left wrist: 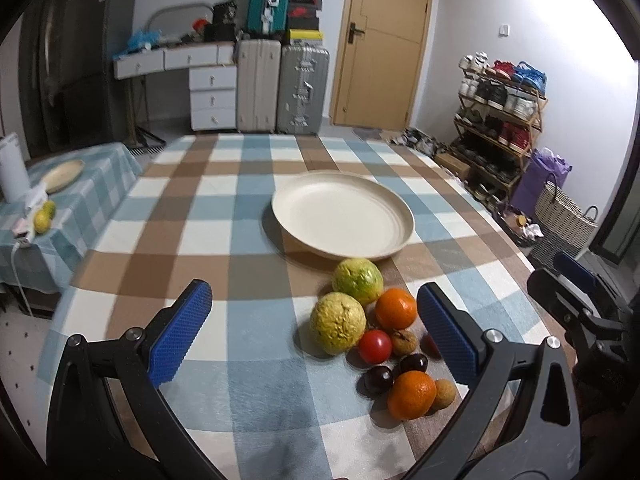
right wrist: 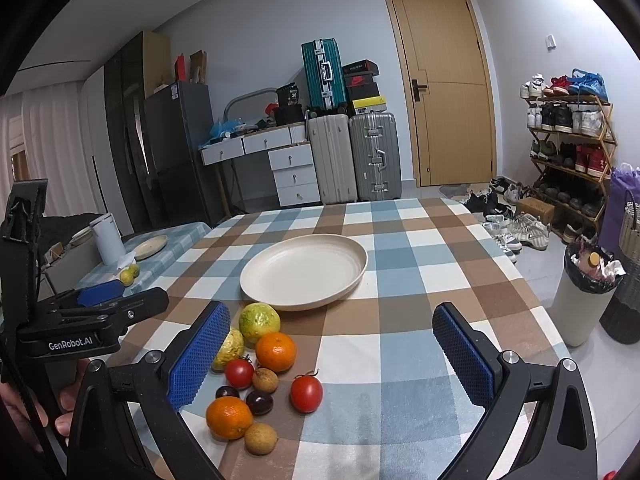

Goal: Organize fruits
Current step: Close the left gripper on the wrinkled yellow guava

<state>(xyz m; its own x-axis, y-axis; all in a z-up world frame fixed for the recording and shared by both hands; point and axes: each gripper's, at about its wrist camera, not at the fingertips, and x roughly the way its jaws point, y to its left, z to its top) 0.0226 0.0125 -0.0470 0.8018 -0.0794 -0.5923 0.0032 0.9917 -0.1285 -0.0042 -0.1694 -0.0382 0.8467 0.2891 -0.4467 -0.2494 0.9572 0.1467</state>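
A cream plate (left wrist: pixel 342 216) (right wrist: pixel 304 270) sits empty on the checked tablecloth (left wrist: pixel 224 208). In front of it lies a cluster of fruit: two yellow-green guavas (left wrist: pixel 338 322) (right wrist: pixel 259 321), two oranges (left wrist: pixel 411 395) (right wrist: pixel 276 351), tomatoes (left wrist: pixel 375 346) (right wrist: pixel 306 393), dark plums (left wrist: pixel 378 379) (right wrist: pixel 259 402) and brown longans (left wrist: pixel 444 394) (right wrist: pixel 261 438). My left gripper (left wrist: pixel 316 328) is open above the table, the fruit between its fingers toward the right one. My right gripper (right wrist: pixel 332 352) is open and empty, the fruit by its left finger.
A side table on the left holds a plate (left wrist: pixel 62 176), a white cylinder (right wrist: pixel 106 238) and small green fruit (left wrist: pixel 43 216). A bin (right wrist: pixel 586 300), a basket and a shoe rack (right wrist: pixel 568 148) stand right of the table. Suitcases and a door are behind.
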